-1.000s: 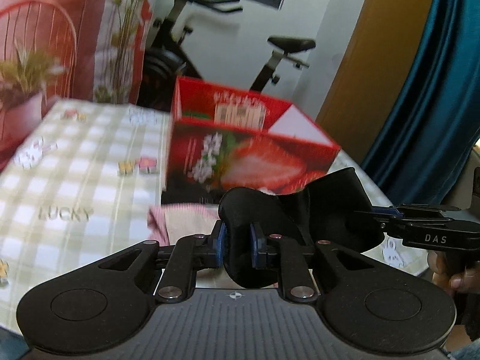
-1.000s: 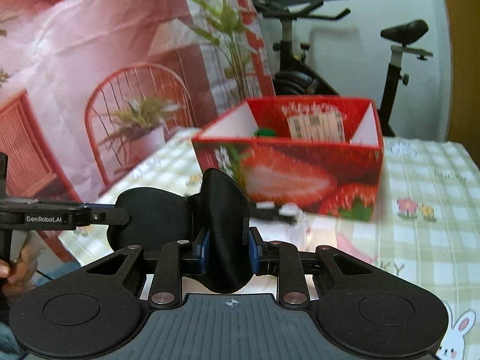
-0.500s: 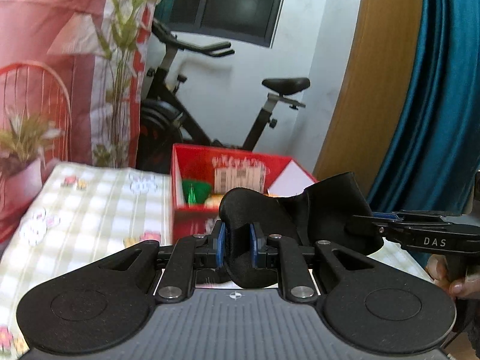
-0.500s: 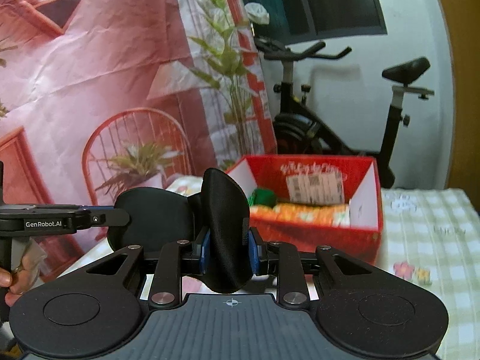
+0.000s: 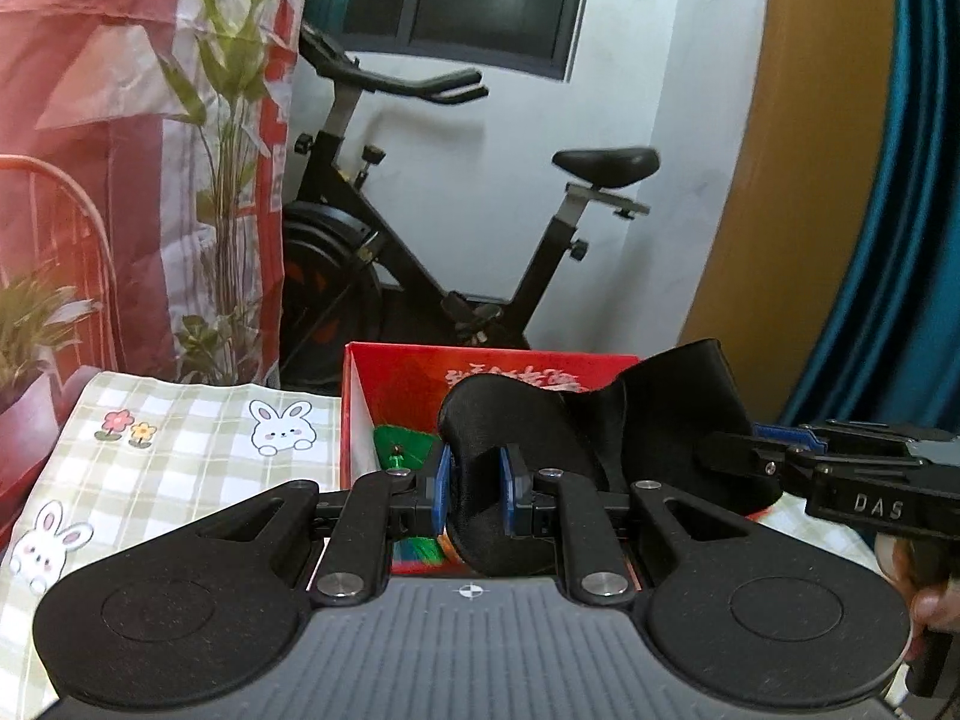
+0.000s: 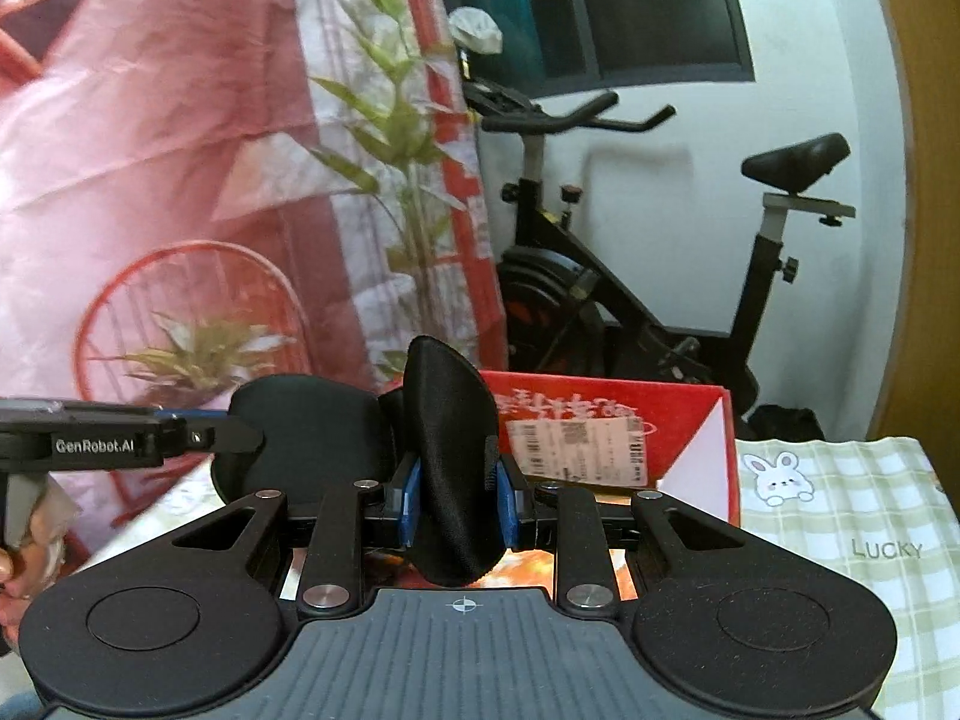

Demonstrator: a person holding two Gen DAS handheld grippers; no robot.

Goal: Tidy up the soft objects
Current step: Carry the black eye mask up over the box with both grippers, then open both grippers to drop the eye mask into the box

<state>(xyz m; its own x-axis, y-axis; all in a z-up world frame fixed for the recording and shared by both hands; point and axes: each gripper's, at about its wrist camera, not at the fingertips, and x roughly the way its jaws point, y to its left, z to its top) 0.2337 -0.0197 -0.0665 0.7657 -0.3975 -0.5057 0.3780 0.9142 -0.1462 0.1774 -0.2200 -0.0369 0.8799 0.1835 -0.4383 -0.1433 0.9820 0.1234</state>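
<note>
Both grippers have lifted the mask (image 5: pixel 606 420) over the box (image 5: pixel 384 384), left (image 5: pixel 474 495) and right (image 6: pixel 459 501) each pinching an end; uneven release could snag it on the rim.

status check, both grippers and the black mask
Left gripper and right gripper each shut on one end of black eye mask. Mask above red box. Nothing in the way.

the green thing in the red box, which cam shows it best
The left wrist view. There the green thing shows inside the red box, just left of the black eye mask. In the right wrist view the mask and claw hide that part of the box, so no green shows.
</note>
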